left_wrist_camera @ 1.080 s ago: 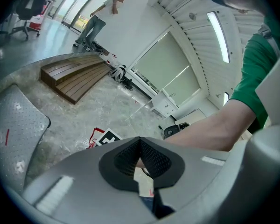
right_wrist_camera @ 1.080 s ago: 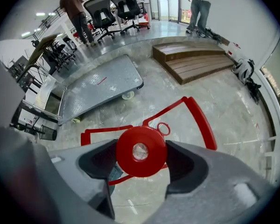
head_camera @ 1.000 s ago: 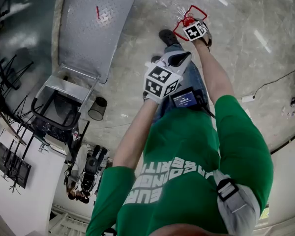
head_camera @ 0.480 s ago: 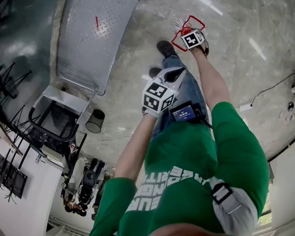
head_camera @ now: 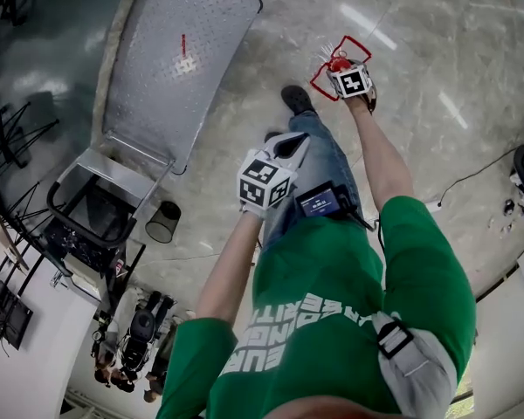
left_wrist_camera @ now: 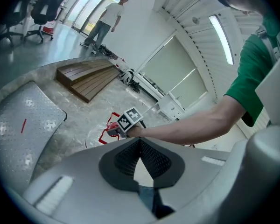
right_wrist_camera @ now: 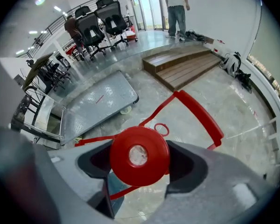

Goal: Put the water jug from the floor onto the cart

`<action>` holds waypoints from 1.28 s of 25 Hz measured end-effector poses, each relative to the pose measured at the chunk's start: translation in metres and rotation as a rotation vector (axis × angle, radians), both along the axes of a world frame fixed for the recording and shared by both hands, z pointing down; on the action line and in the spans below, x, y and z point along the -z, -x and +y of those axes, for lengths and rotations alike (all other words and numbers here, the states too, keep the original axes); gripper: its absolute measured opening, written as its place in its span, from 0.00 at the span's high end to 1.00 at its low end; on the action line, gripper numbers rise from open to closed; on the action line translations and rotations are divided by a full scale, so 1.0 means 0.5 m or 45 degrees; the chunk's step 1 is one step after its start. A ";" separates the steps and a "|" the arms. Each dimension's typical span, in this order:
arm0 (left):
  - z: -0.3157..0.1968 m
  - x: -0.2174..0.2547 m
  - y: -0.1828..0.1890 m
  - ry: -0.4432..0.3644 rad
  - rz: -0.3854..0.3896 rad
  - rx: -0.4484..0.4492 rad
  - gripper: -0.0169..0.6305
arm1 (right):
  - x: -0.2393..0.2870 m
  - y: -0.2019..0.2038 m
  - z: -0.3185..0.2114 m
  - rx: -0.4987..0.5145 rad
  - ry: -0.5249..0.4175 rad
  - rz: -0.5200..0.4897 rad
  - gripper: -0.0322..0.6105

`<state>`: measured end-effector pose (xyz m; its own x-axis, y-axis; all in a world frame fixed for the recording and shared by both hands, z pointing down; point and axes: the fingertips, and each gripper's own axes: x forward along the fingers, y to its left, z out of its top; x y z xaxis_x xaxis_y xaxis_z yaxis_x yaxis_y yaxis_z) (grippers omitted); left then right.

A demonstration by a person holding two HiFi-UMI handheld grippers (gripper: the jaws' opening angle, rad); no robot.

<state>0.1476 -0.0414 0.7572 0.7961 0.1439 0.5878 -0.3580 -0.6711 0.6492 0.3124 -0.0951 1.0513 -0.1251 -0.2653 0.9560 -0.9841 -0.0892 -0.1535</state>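
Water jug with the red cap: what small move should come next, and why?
Probably swing the water jug left, over the cart. The right gripper is clamped on its red cap, and the cart's deck lies off to the left, not under it.

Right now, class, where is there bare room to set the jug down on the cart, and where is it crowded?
The cart's deck is bare from its rounded far edge back to the handle, save a small red mark. The floor between deck and the person's shoe is open. Crowded: stands and gear behind the handle.
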 end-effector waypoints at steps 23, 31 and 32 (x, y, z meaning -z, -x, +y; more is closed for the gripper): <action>-0.221 0.290 0.068 -0.394 0.220 0.338 0.95 | 0.765 0.040 -0.488 0.375 -0.804 0.062 0.47; -0.322 0.333 0.115 -0.475 0.227 0.562 0.95 | 0.864 0.145 -0.647 0.617 -0.902 0.032 0.47; -0.333 0.335 0.127 -0.482 0.225 0.592 0.95 | 0.871 0.167 -0.666 0.648 -0.908 0.026 0.47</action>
